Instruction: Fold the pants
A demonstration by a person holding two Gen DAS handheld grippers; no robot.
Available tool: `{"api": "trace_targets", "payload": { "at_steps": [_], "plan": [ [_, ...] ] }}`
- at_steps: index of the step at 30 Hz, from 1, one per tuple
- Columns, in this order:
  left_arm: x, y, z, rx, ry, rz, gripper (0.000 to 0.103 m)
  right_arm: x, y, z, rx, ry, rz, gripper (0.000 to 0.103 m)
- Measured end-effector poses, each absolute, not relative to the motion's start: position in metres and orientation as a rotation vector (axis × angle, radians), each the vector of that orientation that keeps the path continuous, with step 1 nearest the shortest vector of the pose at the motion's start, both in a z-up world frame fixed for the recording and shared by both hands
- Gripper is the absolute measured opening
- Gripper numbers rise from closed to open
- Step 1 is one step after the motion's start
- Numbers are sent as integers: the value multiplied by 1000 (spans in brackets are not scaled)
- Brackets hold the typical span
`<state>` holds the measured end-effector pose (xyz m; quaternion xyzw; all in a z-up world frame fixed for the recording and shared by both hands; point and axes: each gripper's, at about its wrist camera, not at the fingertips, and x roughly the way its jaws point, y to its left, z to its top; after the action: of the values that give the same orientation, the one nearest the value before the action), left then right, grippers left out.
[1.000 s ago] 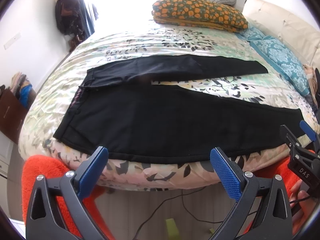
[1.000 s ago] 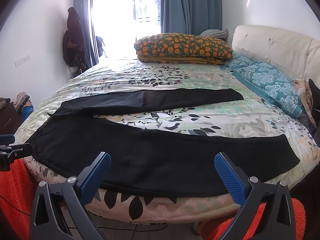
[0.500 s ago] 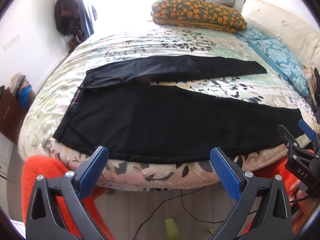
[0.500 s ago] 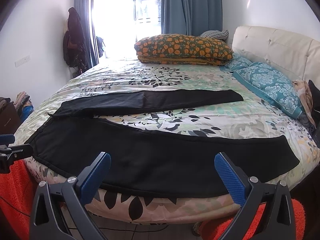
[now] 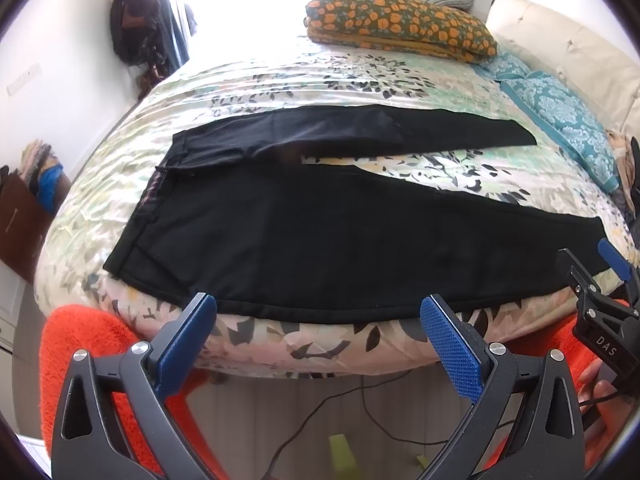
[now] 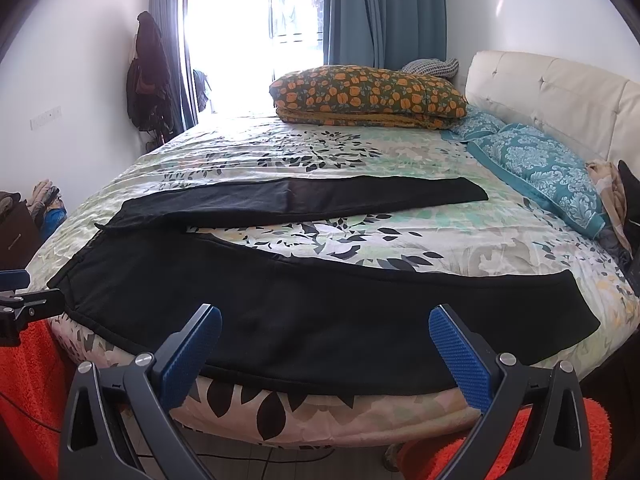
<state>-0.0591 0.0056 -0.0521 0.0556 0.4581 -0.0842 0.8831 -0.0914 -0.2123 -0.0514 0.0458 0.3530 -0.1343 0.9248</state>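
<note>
Black pants (image 5: 320, 232) lie flat on the floral bedspread (image 5: 320, 76), waistband to the left, legs spread apart toward the right. The near leg runs along the bed's front edge. They also show in the right wrist view (image 6: 304, 312). My left gripper (image 5: 318, 320) is open and empty, just in front of the near leg's lower hem edge. My right gripper (image 6: 326, 332) is open and empty, low at the bed's front edge over the near leg. It also shows in the left wrist view (image 5: 600, 276) at the right, near the leg's cuff.
An orange-patterned pillow (image 6: 368, 96) and teal pillows (image 6: 540, 164) lie at the far side by the cream headboard (image 6: 560, 92). An orange rug (image 5: 88, 344) and cables (image 5: 320, 420) lie on the floor below the bed. Coats (image 6: 148, 76) hang at the left wall.
Both grippers have edged slightly closer to the bed. Both stay open. The pants have not moved.
</note>
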Motion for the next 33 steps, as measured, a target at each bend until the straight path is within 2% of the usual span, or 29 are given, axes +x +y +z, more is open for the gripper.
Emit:
{"api": "trace_targets", "payload": {
  "at_steps": [21, 29, 33],
  "plan": [
    [-59, 4, -55, 124, 959, -171, 102, -93, -214, -49, 102, 710, -279, 103],
    [-38, 27, -89, 62, 1073, -107, 102, -95, -244, -61, 239, 757, -337, 103],
    [-8, 34, -97, -6, 1059, -100, 102, -94, -256, -69, 296, 782, -363, 103]
  ]
}}
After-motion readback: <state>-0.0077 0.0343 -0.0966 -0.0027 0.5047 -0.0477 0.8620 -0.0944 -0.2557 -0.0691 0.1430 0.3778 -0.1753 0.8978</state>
